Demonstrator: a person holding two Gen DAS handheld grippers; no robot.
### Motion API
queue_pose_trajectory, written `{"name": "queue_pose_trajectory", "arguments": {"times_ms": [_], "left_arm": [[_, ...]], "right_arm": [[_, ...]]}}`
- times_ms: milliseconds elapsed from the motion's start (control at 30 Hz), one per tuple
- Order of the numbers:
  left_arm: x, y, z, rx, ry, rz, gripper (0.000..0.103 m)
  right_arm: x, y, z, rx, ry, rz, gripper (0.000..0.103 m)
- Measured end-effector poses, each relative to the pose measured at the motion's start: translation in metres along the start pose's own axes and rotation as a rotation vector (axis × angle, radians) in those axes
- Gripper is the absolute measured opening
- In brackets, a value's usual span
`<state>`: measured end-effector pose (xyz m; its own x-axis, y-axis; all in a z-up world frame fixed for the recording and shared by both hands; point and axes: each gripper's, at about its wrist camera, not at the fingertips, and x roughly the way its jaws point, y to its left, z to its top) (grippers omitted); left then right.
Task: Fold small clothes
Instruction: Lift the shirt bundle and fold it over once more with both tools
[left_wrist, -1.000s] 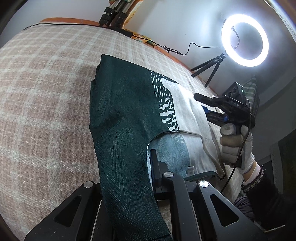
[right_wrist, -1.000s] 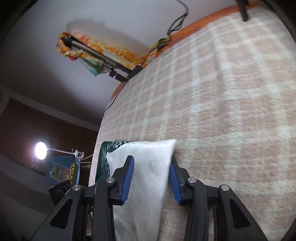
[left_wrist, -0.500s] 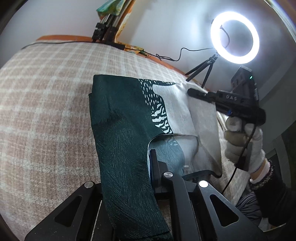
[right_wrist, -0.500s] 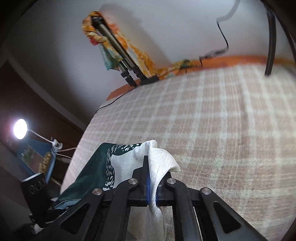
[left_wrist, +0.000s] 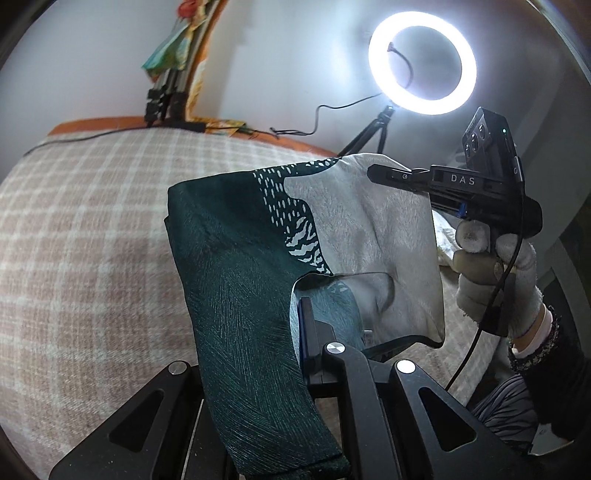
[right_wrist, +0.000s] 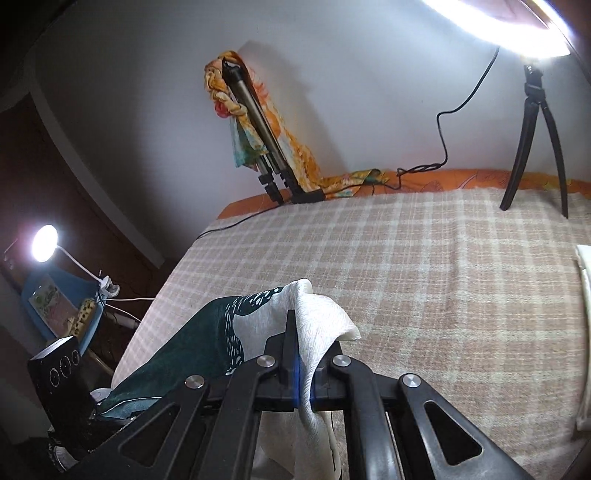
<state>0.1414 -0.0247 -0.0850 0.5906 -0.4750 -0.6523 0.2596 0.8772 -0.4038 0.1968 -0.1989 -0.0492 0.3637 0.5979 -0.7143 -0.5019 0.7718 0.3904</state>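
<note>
A small garment, dark green with a pale grey-white part and white print, hangs lifted above the checked bed cover. My left gripper is shut on its near edge by the neck opening. My right gripper is shut on the white corner, which bunches over the fingers. In the left wrist view the right gripper holds the far white corner up, with a gloved hand below it. The green part shows in the right wrist view.
A ring light on a tripod stands at the bed's far side, with a cable along the wall. A folded tripod wrapped in orange cloth leans on the wall. A pale folded cloth lies at the right edge. A desk lamp is left of the bed.
My right gripper closed on the white corner and lifted it. Both grippers have raised the garment off the bed cover, and the views tilted up toward the wall.
</note>
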Motion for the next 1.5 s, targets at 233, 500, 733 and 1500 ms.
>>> {"name": "queue_pose_trajectory", "arguments": {"times_ms": [233,500,733,1500], "left_arm": [[0.007,-0.034,0.007,0.059,-0.01,-0.024,0.006],[0.027,-0.081,0.019,0.135,-0.002,-0.084,0.006],[0.051,-0.124,0.032,0.203,0.017,-0.143,0.006],[0.147,-0.239,0.087,0.306,-0.016,-0.265,0.006]], "right_arm": [[-0.036,-0.008,-0.003,0.001,-0.045,-0.026,0.0],[-0.084,-0.027,-0.008,0.011,-0.096,-0.08,0.0],[-0.122,-0.061,-0.01,0.061,-0.142,-0.118,0.0],[-0.207,-0.186,0.028,0.098,-0.205,-0.279,0.0]]}}
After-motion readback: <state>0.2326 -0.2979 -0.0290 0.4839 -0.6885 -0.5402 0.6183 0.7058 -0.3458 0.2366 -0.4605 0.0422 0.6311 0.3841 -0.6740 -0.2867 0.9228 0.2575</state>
